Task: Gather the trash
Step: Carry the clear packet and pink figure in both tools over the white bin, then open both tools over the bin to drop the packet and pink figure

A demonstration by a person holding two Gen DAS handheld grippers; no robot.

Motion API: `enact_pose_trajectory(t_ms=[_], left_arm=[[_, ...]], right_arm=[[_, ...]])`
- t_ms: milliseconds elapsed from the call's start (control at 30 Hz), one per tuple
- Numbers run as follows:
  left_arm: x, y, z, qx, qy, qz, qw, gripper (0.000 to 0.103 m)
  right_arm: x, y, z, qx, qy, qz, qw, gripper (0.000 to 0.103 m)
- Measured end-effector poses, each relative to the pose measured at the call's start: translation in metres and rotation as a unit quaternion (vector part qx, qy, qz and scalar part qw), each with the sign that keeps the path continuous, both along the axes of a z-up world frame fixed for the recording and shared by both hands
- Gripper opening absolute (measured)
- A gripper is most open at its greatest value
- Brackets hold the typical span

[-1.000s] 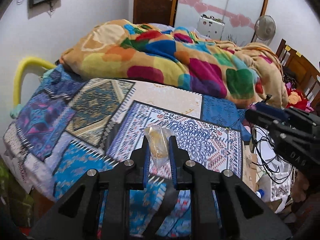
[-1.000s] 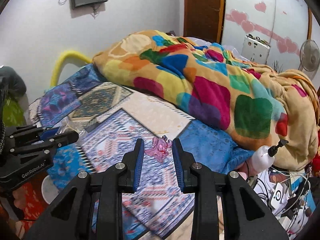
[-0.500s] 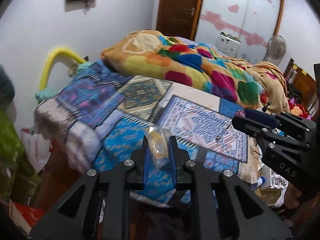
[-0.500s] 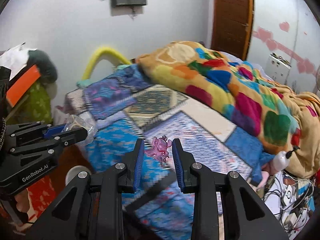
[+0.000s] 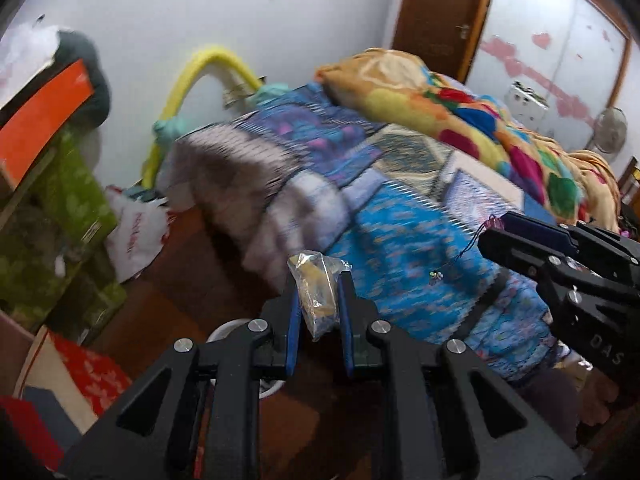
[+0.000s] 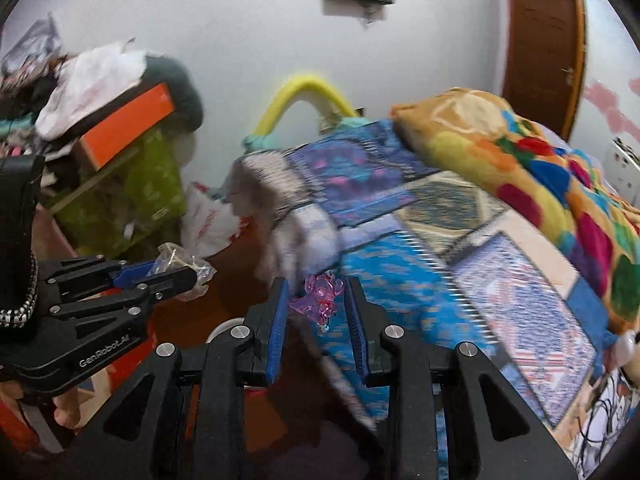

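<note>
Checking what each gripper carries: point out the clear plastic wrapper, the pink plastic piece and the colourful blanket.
clear plastic wrapper point(image 5: 317, 289), left wrist view, on its crumpled middle between the blue pads.
pink plastic piece point(image 6: 320, 296), right wrist view, on its translucent body.
colourful blanket point(image 6: 532, 152), right wrist view, on its upper fold.

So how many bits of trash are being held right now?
2: a clear plastic bag pinched in the left tool, a pink plastic piece in the right tool. More could be hidden.
</note>
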State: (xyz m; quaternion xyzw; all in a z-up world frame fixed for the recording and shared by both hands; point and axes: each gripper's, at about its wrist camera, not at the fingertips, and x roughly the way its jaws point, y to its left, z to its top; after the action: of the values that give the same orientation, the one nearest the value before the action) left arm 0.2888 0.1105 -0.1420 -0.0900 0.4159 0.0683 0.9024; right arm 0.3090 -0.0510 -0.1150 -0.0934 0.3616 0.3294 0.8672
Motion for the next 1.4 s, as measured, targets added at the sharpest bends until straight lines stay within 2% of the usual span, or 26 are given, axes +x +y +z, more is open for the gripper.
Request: enact_pose_trajectory(t_ms=[200, 367, 467, 567, 667, 833, 900, 967, 1133, 1167, 1200, 1267, 1400], left_arm=[[-0.017, 0.048, -0.031, -0.007, 0.024, 0.033, 0.9991, 0.017], [-0.033, 0.088, -0.073, -0.03, 0.061, 0.072, 0.9951, 0.017], [-0.037, 0.106, -0.097, -0.043, 0.082, 0.09, 0.9917, 0.017], [-0.04, 0.117, -0.117, -0.056, 0.091, 0.107, 0.9885, 0.017], [-0.042, 0.127, -0.138, -0.08, 0.099, 0.12, 0.9845, 0.017], [-0.035, 0.133, -0.159, -0.089, 0.112, 0.127, 0.9815, 0.017], [-0.03, 0.134, -0.164, -0.093, 0.118, 0.123, 0.9809, 0.017], [-0.025, 0.134, -0.166, -0.094, 0.12, 0.12, 0.9809, 0.017], [-0.012, 0.134, -0.168, -0.101, 0.118, 0.113, 0.9814, 0.017], [-0.009, 0.133, -0.168, -0.101, 0.12, 0.111, 0.9814, 0.024], [-0.005, 0.132, -0.168, -0.102, 0.127, 0.106, 0.981, 0.035], [-0.001, 0.13, -0.167, -0.096, 0.126, 0.111, 0.9811, 0.047], [-0.003, 0.125, -0.16, -0.081, 0.128, 0.111, 0.9821, 0.047]], right_arm=[[-0.013, 0.06, -0.028, -0.02, 0.032, 0.051, 0.998, 0.026], [-0.016, 0.102, -0.052, -0.044, 0.055, 0.084, 0.994, 0.026], [-0.011, 0.123, -0.07, -0.045, 0.088, 0.101, 0.99, 0.026], [-0.002, 0.142, -0.088, -0.048, 0.125, 0.111, 0.985, 0.026], [-0.001, 0.159, -0.1, -0.058, 0.138, 0.12, 0.981, 0.027], [0.005, 0.178, -0.115, -0.055, 0.173, 0.142, 0.973, 0.027], [0.01, 0.182, -0.12, -0.055, 0.181, 0.143, 0.971, 0.031], [0.012, 0.185, -0.123, -0.062, 0.176, 0.135, 0.973, 0.046], [0.021, 0.181, -0.126, -0.064, 0.173, 0.122, 0.975, 0.05], [0.023, 0.178, -0.126, -0.063, 0.175, 0.118, 0.975, 0.05], [0.025, 0.177, -0.126, -0.062, 0.178, 0.115, 0.975, 0.05], [0.026, 0.172, -0.125, -0.063, 0.178, 0.112, 0.976, 0.05], [0.023, 0.16, -0.118, -0.069, 0.161, 0.102, 0.979, 0.05]])
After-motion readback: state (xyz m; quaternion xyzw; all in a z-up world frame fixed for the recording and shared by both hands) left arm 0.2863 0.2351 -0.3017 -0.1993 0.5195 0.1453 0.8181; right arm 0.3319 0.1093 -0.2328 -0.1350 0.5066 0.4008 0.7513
